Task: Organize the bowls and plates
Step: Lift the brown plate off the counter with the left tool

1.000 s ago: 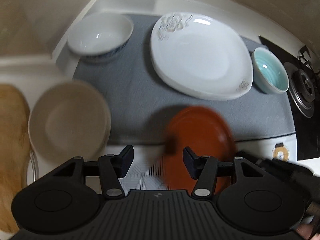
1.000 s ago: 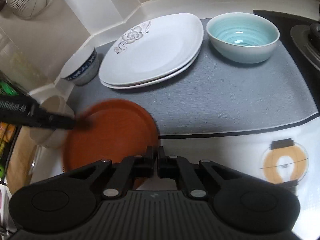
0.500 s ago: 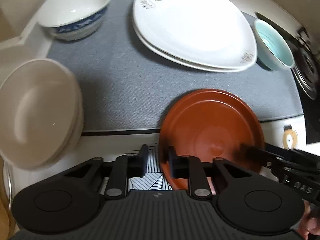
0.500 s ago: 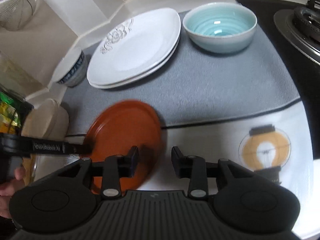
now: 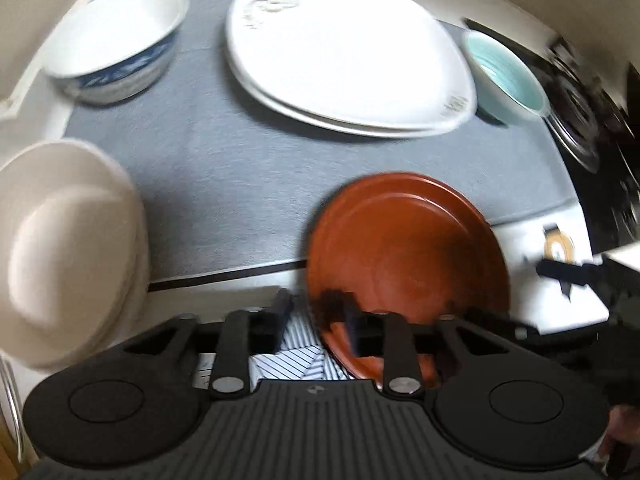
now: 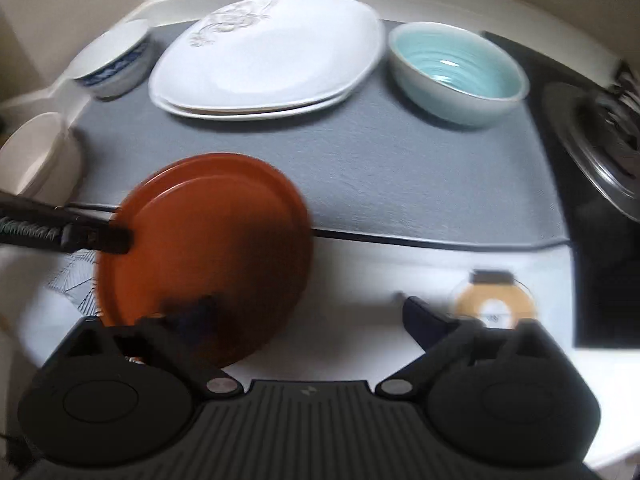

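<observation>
A brown-red plate [image 5: 404, 256] is held at its near left rim by my left gripper [image 5: 314, 312], whose jaws are closed on the edge. In the right wrist view the plate [image 6: 208, 248] is tilted over the front of the grey mat [image 6: 400, 176], with the left gripper's finger [image 6: 96, 236] on its left rim. My right gripper [image 6: 312, 312] is wide open beside the plate's near edge, not holding it. Two stacked white plates [image 6: 264, 56], a teal bowl [image 6: 456, 72] and a blue-patterned bowl [image 6: 112, 60] sit at the back.
A cream bowl stack [image 5: 64, 248] stands at the left off the mat. A gas stove burner [image 6: 600, 140] lies at the right. The white counter [image 6: 400, 272] in front carries a light-bulb print [image 6: 492, 304].
My right gripper let go of the brown-red plate and opened wide. My left gripper closed on the plate's rim and now holds it.
</observation>
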{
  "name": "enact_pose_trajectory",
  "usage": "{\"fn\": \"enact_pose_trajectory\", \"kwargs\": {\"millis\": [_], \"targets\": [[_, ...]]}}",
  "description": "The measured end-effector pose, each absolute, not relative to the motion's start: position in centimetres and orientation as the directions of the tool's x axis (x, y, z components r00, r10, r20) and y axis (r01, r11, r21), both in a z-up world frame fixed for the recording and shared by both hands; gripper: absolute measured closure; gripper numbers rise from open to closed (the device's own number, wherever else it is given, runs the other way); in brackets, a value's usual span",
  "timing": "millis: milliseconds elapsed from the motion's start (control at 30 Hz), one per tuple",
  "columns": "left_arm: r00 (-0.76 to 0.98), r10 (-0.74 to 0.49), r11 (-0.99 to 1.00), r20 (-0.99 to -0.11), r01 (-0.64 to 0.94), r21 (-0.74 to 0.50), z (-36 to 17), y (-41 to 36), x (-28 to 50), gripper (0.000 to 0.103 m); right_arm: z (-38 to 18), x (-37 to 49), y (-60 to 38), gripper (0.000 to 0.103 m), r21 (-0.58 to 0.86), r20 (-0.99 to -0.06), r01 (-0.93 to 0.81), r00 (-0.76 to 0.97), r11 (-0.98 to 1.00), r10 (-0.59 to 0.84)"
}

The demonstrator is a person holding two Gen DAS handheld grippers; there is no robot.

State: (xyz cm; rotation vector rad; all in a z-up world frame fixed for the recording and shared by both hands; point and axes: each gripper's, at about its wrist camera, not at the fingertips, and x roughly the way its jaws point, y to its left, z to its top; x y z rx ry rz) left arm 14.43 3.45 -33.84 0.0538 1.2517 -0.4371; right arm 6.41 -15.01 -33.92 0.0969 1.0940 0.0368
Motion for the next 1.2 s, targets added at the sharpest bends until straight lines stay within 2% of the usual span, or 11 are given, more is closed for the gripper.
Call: {"fn": "enact_pose_trajectory", "kwargs": {"millis": [33,67,233,433,633,733,900,1033,1100,1167,1200], "targets": [[0.231,-0.297,0.91,-0.926,0.363,-0.201,-33.9,3.3,14.3,0.033,-33.8,6.3,-15.0,0.0,0.1,-0.878,0.036,0.473,0.994,0.071],[0.219,-0.28,0.914,-0.935,0.358,-0.189,-34.0,3.1,14.2,0.026,-33.6,6.2,-14.9,0.0,0.087,-0.875,0.055,0.481,0.995,0.05],[0.214,-0.257,0.921,-0.942,0.351,-0.172,-34.1,2.9,14.1,0.016,-32.8,5.9,-14.6,0.0,0.012,-0.857,0.111,0.513,0.994,-0.047],[0.295,-0.315,0.94,-0.902,0.23,-0.252,-34.2,4.1,13.6,0.013,-32.1,3.7,-15.7,0.0,0.073,-0.751,-0.039,0.656,0.997,0.081],[0.277,-0.16,0.982,-0.948,0.142,-0.124,-33.9,3.5,13.2,0.012,-32.3,3.7,-17.7,0.0,0.052,-0.801,-0.023,0.596,0.998,0.056],[0.241,-0.147,0.989,-0.959,0.07,-0.134,-32.9,4.1,12.5,0.012,-30.9,2.2,-19.2,0.0,0.149,-0.762,-0.051,0.631,0.988,0.147],[0.352,-0.002,0.996,-0.936,0.088,0.031,-29.3,2.4,9.8,0.012,-29.5,-0.5,-20.7,0.0,0.157,-0.694,-0.158,0.684,0.975,0.223],[0.402,0.01,0.993,-0.915,0.106,0.058,-27.4,1.3,8.2,0.013,-29.5,-1.6,-22.3,0.0,0.178,-0.684,-0.133,0.695,0.975,0.22],[0.423,-0.005,0.992,-0.906,0.119,0.05,-26.9,0.8,7.7,0.017,-29.3,-1.9,-23.1,0.0,0.218,-0.682,-0.108,0.694,0.97,0.231],[0.432,-0.007,0.991,-0.902,0.122,0.051,-26.7,0.6,7.7,0.031,-28.8,-2.1,-23.4,0.0,0.209,-0.676,-0.104,0.704,0.972,0.22],[0.436,-0.016,0.991,-0.9,0.127,0.044,-26.8,0.2,7.8,0.033,-28.7,-2.2,-23.4,0.0,0.196,-0.673,-0.103,0.709,0.975,0.21]]}}
